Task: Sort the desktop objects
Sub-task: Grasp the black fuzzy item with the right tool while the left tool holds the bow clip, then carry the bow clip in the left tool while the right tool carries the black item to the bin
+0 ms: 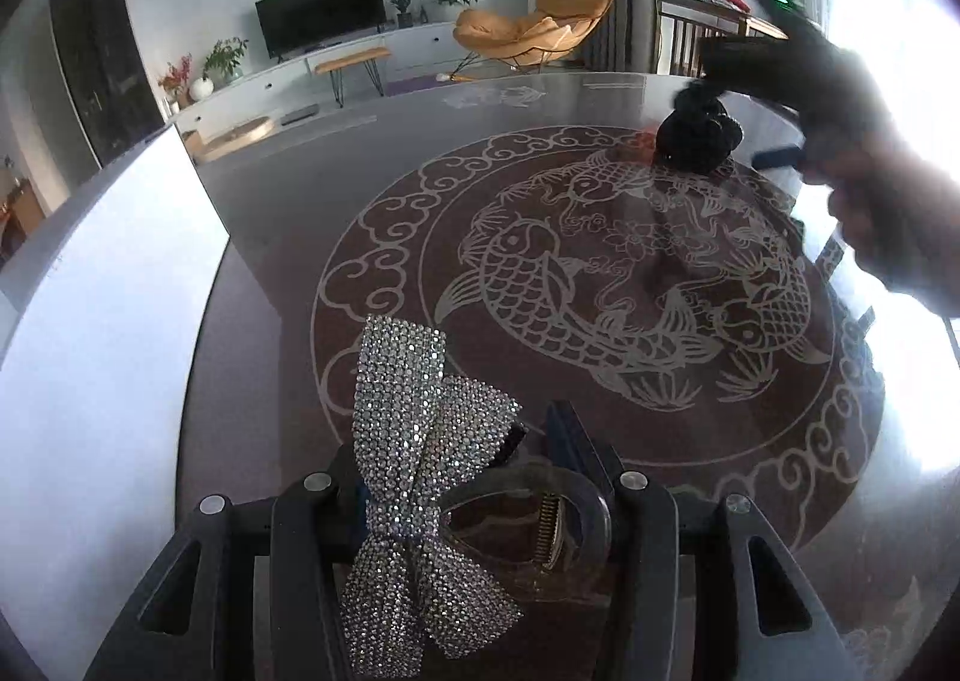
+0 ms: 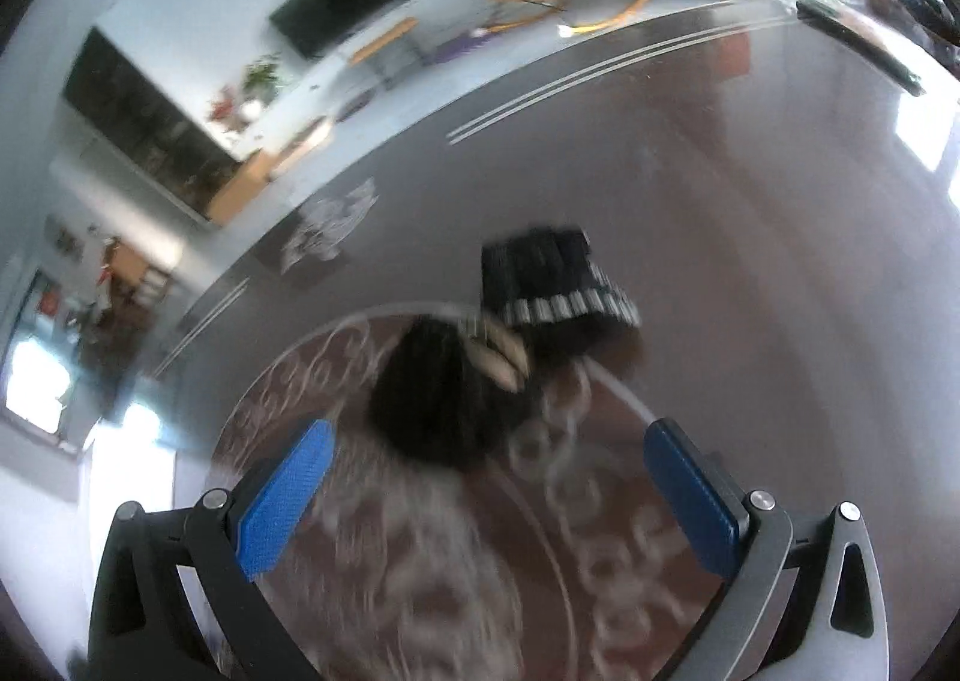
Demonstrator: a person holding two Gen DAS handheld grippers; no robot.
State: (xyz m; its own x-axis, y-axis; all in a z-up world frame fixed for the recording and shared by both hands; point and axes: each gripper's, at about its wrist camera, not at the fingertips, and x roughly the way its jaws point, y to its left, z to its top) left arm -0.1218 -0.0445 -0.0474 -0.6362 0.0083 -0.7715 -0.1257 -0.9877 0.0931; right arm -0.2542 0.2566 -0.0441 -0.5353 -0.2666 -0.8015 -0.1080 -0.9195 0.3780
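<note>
My left gripper (image 1: 474,453) is shut on a silver rhinestone bow hair clip (image 1: 420,471), whose clear claw (image 1: 540,519) sits between the fingers, above the glass table (image 1: 270,237). My right gripper (image 2: 486,459) is open and empty, blurred by motion, just short of a black fluffy hair piece (image 2: 444,399) lying on the table. The same black piece (image 1: 696,138) shows in the left wrist view at the far right, with the right gripper (image 1: 780,99) over it. A black hair clip with a silver strip (image 2: 558,285) lies just beyond the fluffy piece.
The round glass table has a koi fish pattern (image 1: 600,297) at its middle. A dark bar (image 2: 858,45) lies at the table's far right edge. A rhinestone bow is reflected in the glass (image 2: 330,225). A living room with a TV and an orange chair lies behind.
</note>
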